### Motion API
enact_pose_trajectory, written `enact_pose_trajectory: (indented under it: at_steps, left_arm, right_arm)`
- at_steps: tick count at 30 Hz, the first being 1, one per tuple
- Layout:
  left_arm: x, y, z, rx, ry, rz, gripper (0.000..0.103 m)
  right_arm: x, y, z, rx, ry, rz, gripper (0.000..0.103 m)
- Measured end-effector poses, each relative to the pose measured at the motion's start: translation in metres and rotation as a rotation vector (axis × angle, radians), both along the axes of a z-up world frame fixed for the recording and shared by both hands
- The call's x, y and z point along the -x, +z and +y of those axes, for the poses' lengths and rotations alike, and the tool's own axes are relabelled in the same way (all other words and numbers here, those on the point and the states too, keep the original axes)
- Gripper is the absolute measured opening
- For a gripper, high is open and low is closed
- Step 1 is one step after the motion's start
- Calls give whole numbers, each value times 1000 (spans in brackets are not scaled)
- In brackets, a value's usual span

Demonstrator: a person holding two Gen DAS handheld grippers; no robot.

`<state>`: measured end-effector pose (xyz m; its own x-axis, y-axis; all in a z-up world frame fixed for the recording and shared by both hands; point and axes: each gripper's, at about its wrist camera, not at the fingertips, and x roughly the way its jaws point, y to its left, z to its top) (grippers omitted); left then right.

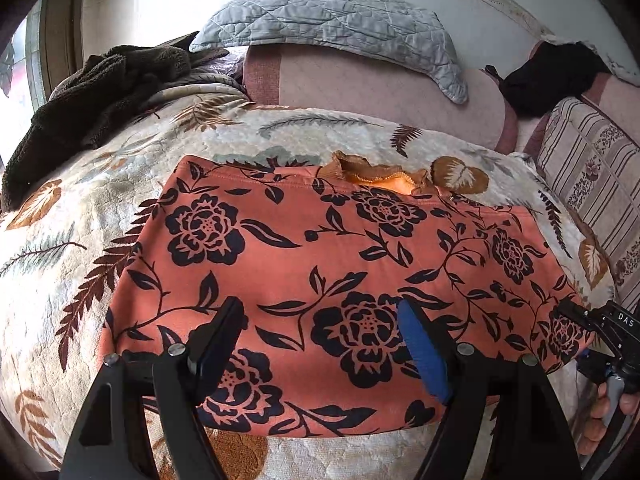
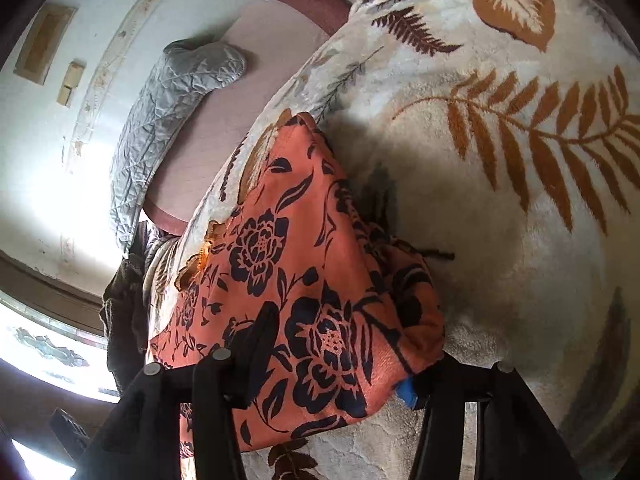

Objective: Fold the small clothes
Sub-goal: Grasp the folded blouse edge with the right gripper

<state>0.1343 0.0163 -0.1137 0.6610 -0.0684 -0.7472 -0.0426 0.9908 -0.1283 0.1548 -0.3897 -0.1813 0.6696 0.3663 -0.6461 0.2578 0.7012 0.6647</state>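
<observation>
Here, your orange floral garment (image 1: pixel 320 264) lies spread flat on the cream leaf-print blanket (image 1: pixel 80 216) that covers the bed, with its ruffled mustard-coloured trim (image 1: pixel 372 174) showing at the far edge. In the left wrist view, your left tool (image 1: pixel 320 344) hangs over the near part of the cloth with its fingers well apart; the blue pad (image 1: pixel 424 356) on one finger faces inward, and nothing sits pinched between the two. The fabric under it looks smooth.

Your right tool (image 2: pixel 332 360) is at the garment's right corner. In the right wrist view the cloth (image 2: pixel 304 280) bunches up between its fingers, one dark finger (image 2: pixel 256 344) lying against the top of the fabric and a sliver of blue pad (image 2: pixel 406 390) peeking out at the fold's edge on the other side. The corner looks gathered and raised a little off the blanket there, so the fingers appear to be clamped on the cloth, though the far pad is mostly hidden under it. From the left wrist view you can see that same tool (image 1: pixel 600 332) at the right margin, with part of your hand (image 1: pixel 604 412) gripping its handle.

Behind the garment sits a pinkish bolster (image 1: pixel 380 92) with a grey quilted pillow (image 1: pixel 332 24) draped across it. A dark brown fleece (image 1: pixel 92 88) is heaped at the far left of the bed, a black item (image 1: pixel 556 76) rests at the far right, and a striped cushion (image 1: pixel 588 156) lies just beside it.
</observation>
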Motion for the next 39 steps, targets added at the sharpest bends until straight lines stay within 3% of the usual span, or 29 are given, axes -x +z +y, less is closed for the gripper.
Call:
enact_pose_trajectory:
  at_steps: [4,12,13,14,15,17,19,21,26,30,34,36,39]
  left_arm:
    - [-5,-9,-5,-20,-6,43,80]
    - [-6,-12,-1,-37,-12,55,80]
    - [-6,-13,-1,-39,-14,58,80]
    - [-7,-14,0,-41,-14,62,80]
    - [-8,-16,0,-45,-13,71,80]
    - [-14,-28,0,-62,-7,125,81]
    - [-20,-43,-4,-100,-31,190,83]
    - [-16,-44,-9,-129,-39,161,86]
    - [-16,-41,-4,-88,-38,169,86]
    - [-15,-38,0,-78,-47,158,86]
    - [-12,-43,-4,-126,-103,153,87]
    - [-6,-31,9,-43,-117,138,87]
    - [10,3,54,65,-35,17,87]
  right_arm:
    - [-1,7,10,102,17,3,47]
    - [-4,0,4,91,1,27,48]
    - [-5,1,7,116,10,29,44]
    - [-6,1,9,147,21,37,31]
    - [-7,2,11,176,26,47,26]
    - [-10,1,13,203,31,67,23]
    - [-11,1,15,228,33,78,23]
    - [-12,0,15,226,37,84,26]
    - [-7,-4,4,128,3,85,27]
    - [-10,-4,5,160,12,102,24]
    - [-17,15,23,277,45,108,13]
    - [-18,40,37,338,59,54,12]
    - [-18,90,79,413,107,-80,11]
